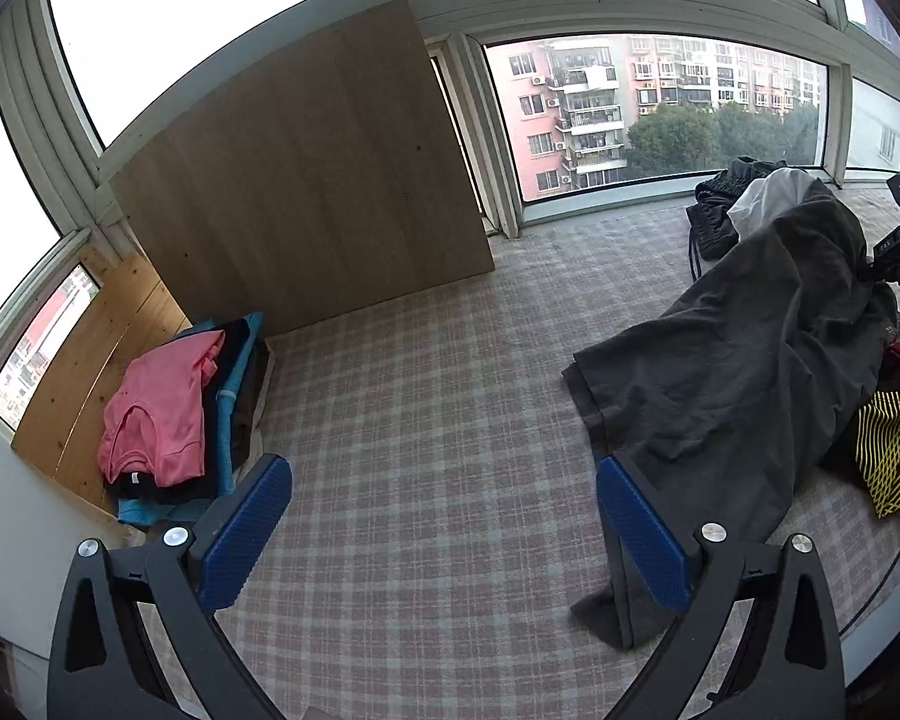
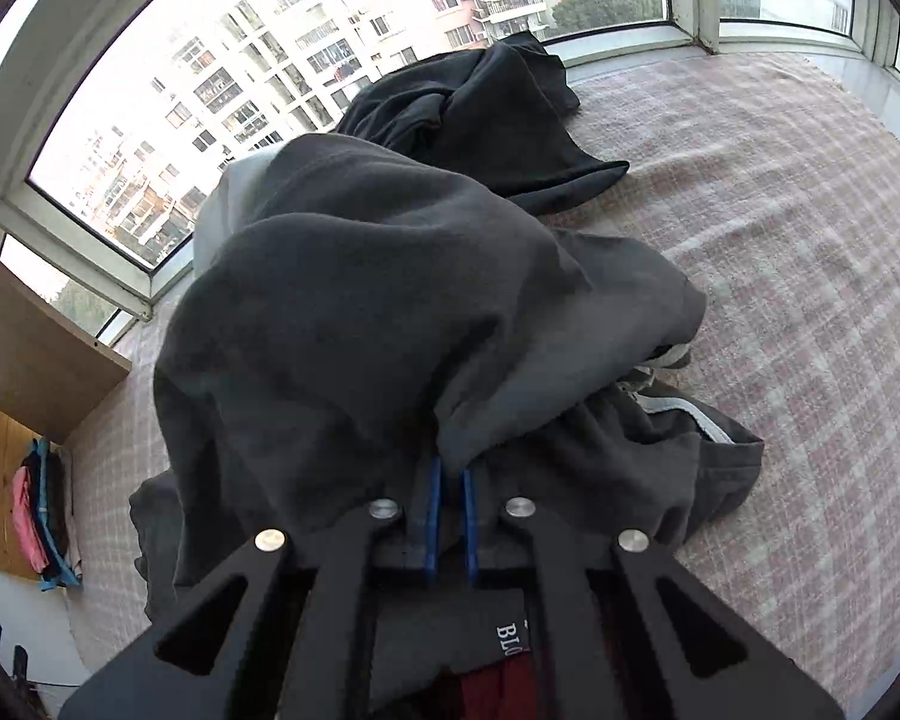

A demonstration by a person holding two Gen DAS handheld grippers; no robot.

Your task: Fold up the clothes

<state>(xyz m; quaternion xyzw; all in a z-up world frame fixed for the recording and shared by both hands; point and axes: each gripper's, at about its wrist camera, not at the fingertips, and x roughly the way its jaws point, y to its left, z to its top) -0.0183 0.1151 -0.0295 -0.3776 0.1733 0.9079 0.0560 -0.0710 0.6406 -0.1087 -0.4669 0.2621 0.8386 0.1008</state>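
Right wrist view showed the right claw (image 2: 450,480) clamped on the dark grey garment (image 2: 390,300), soft and limp. Left claw (image 1: 444,534) stood wide open, empty; a hem edge at 3 o'clock looked the best hold.

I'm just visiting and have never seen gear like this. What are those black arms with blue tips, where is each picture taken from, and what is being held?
There is no robot: a person holds a two-fingered clamp in each hand, each with a camera looking along its blue-padded fingers. One picture is from the left gripper, open and empty above the checked cover. The other is from the right gripper, shut on a dark grey garment pulled from a heap of unfolded clothes. A folded stack, pink on top, sits by the wooden board.
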